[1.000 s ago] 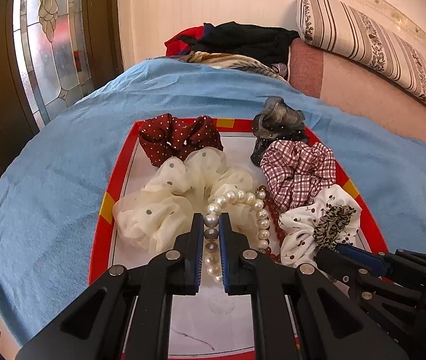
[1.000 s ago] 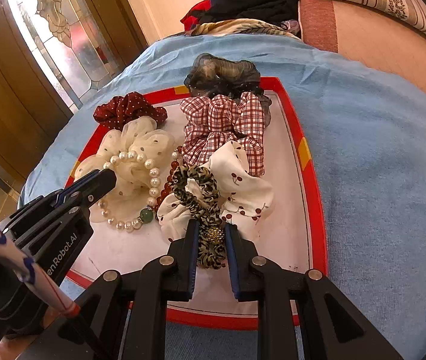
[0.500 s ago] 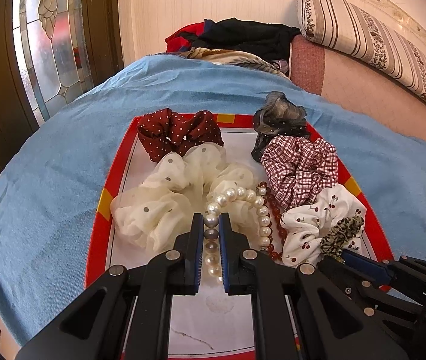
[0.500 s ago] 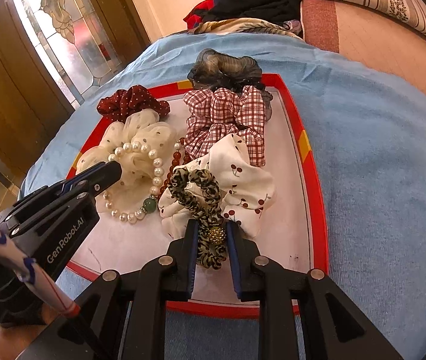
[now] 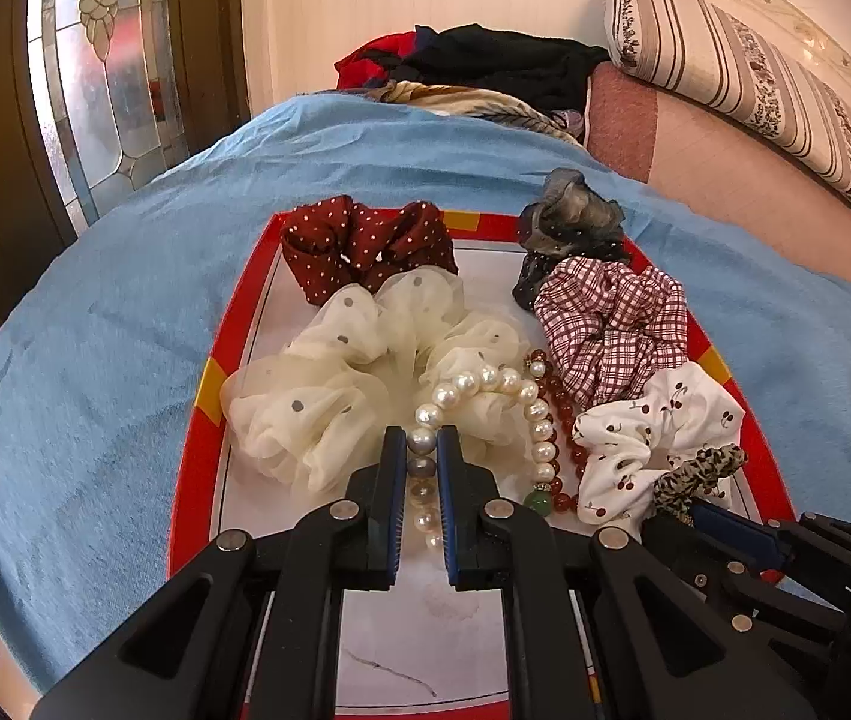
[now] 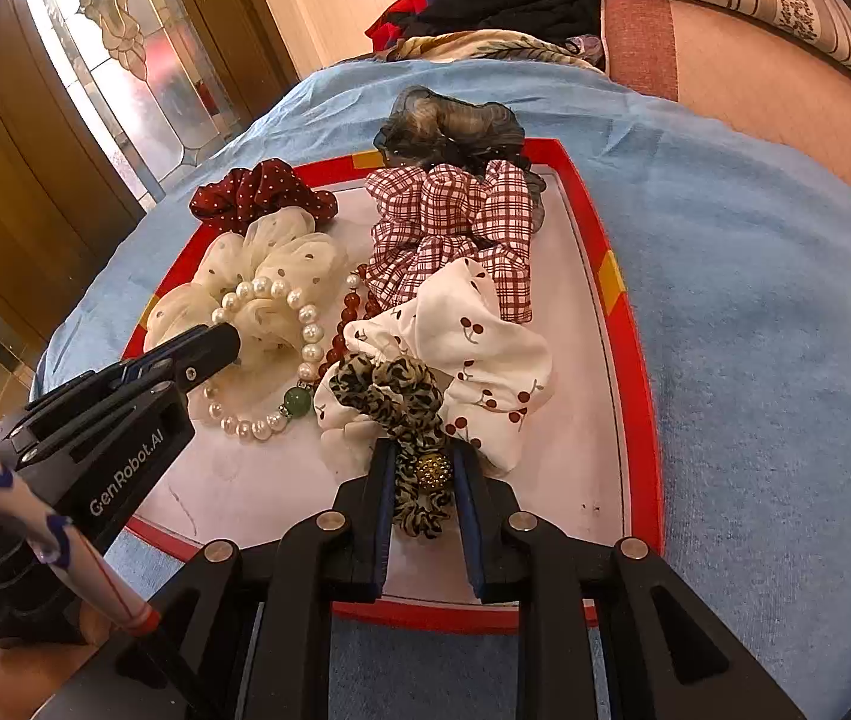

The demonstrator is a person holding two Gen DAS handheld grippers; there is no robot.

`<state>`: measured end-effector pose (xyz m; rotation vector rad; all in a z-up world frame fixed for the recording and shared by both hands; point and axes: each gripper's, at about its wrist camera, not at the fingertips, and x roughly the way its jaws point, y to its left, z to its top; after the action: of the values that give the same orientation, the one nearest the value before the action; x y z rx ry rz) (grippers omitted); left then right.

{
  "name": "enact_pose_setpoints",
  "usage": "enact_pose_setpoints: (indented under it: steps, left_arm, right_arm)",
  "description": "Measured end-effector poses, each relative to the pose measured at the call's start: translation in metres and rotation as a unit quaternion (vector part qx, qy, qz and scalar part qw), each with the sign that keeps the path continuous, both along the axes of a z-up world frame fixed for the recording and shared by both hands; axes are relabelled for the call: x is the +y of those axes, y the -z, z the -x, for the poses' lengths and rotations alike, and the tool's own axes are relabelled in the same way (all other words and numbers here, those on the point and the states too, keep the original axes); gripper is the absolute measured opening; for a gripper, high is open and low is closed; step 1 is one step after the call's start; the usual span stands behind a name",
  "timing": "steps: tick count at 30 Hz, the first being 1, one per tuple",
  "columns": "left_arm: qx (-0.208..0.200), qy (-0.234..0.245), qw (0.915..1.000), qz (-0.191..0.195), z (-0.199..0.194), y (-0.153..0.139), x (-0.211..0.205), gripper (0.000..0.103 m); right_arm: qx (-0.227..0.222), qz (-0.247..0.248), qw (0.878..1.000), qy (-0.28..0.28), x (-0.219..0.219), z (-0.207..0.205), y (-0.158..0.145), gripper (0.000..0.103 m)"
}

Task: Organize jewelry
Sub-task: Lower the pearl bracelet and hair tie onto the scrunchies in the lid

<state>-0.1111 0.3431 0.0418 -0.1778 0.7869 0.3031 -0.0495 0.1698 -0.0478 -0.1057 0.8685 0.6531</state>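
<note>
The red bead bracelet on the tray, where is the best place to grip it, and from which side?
Grip the red bead bracelet at its near end, by the green bead, coming from the tray's front edge. There the beads lie bare on the tray floor; farther back the strand runs between the pearl bracelet and the plaid scrunchie, so fingers would likely catch those.

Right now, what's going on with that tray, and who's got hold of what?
A person works two handheld grippers over a red-rimmed white tray of scrunchies on a blue cloth. The left gripper is closed on the white pearl bracelet with a green bead, which lies on the cream dotted chiffon scrunchie. The right gripper pinches the leopard-print hair tie with a gold ball, lying on the white cherry-print scrunchie.
</note>
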Motion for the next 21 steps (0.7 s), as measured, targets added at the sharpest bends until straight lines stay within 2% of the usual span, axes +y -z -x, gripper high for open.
enact_pose_setpoints:
  steps: [5, 7, 8, 11, 14, 21]
  left_arm:
    - [0.000, 0.004, 1.0000, 0.003, -0.001, 0.000, -0.001, 0.013]
    - [-0.002, 0.004, 1.0000, 0.002, 0.000, -0.001, -0.002, 0.024]
    - [-0.004, 0.004, 1.0000, 0.002, 0.000, -0.001, -0.002, 0.026]
    - [-0.004, 0.005, 1.0000, 0.000, 0.000, -0.001, -0.004, 0.028]
    - [-0.005, 0.005, 1.0000, 0.002, 0.001, -0.002, -0.004, 0.029]
    - [-0.014, 0.005, 0.9999, -0.006, 0.005, -0.005, -0.007, 0.039]
  right_arm:
    - [-0.003, 0.001, 1.000, -0.002, 0.000, 0.002, -0.002, 0.023]
    - [-0.005, -0.001, 1.000, -0.003, -0.001, 0.003, -0.003, 0.023]
    - [-0.005, -0.002, 1.000, -0.004, -0.001, 0.004, -0.003, 0.024]
    - [-0.002, -0.008, 1.000, -0.006, -0.003, 0.006, -0.006, 0.030]
    - [-0.003, -0.010, 1.000, -0.007, -0.005, 0.008, -0.008, 0.031]
    - [-0.005, -0.016, 1.000, -0.008, -0.011, 0.014, -0.014, 0.034]
